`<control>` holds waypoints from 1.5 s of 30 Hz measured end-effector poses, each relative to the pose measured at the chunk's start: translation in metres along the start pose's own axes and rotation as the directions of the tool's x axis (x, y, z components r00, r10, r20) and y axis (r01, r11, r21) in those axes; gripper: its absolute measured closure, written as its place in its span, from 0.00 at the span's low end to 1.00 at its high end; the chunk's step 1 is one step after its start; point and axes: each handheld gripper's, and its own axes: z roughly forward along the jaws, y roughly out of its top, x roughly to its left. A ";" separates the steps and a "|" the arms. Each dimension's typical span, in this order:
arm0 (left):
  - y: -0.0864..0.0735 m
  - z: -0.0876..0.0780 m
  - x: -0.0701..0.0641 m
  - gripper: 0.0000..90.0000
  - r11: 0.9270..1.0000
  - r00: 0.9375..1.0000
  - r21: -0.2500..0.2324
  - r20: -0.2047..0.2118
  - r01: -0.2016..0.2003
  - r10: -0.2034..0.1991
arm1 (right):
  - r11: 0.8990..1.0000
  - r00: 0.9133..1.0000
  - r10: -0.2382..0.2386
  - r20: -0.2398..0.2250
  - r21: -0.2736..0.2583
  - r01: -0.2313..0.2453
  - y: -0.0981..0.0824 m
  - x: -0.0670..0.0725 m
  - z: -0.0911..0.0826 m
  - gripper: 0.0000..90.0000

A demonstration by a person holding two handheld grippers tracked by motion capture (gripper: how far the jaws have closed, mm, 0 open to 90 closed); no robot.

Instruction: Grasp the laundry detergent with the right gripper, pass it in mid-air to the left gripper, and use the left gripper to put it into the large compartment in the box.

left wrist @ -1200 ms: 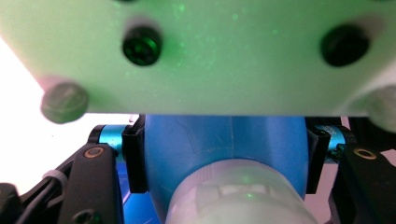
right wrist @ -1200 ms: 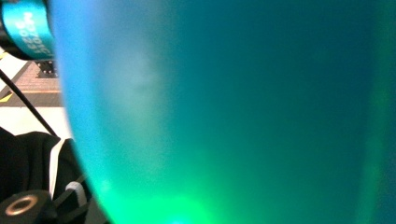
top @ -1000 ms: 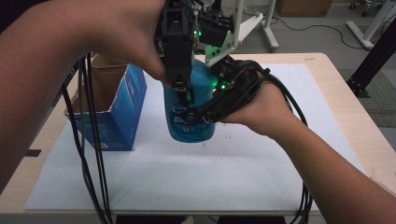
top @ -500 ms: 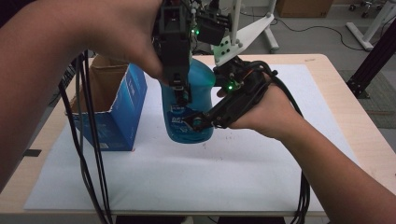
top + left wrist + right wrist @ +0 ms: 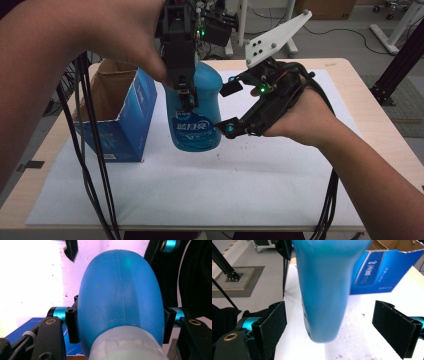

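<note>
The left gripper [image 5: 186,97] clamps its jaws on the blue bottle [image 5: 195,115], held upright above the white tabletop [image 5: 200,195] just right of the open blue box [image 5: 122,120], while the right gripper [image 5: 227,107] beside it gapes wide.

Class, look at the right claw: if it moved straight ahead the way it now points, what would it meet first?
Most likely the blue bottle, which hangs between the right claw's open jaws, held from above by the left claw.
</note>
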 end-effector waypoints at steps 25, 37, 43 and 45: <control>-0.027 -0.033 0.008 0.42 0.988 0.989 -0.038 0.014 0.151 -0.150 | 0.943 0.981 -0.051 0.187 0.333 -0.014 -0.010 -0.013 -0.050 0.01; -0.068 -0.070 0.025 0.42 0.908 0.914 -0.105 0.013 0.405 -0.406 | 0.927 0.980 -0.040 0.197 0.372 -0.037 -0.013 -0.017 -0.063 0.01; -0.102 -0.077 0.038 0.42 0.800 0.807 -0.125 0.015 0.587 -0.590 | 0.928 0.980 -0.041 0.193 0.371 -0.035 -0.014 -0.018 -0.062 0.01; -0.113 -0.077 0.042 0.42 0.752 0.758 -0.120 0.009 0.648 -0.652 | 0.928 0.980 -0.042 0.194 0.371 -0.034 -0.014 -0.018 -0.061 0.01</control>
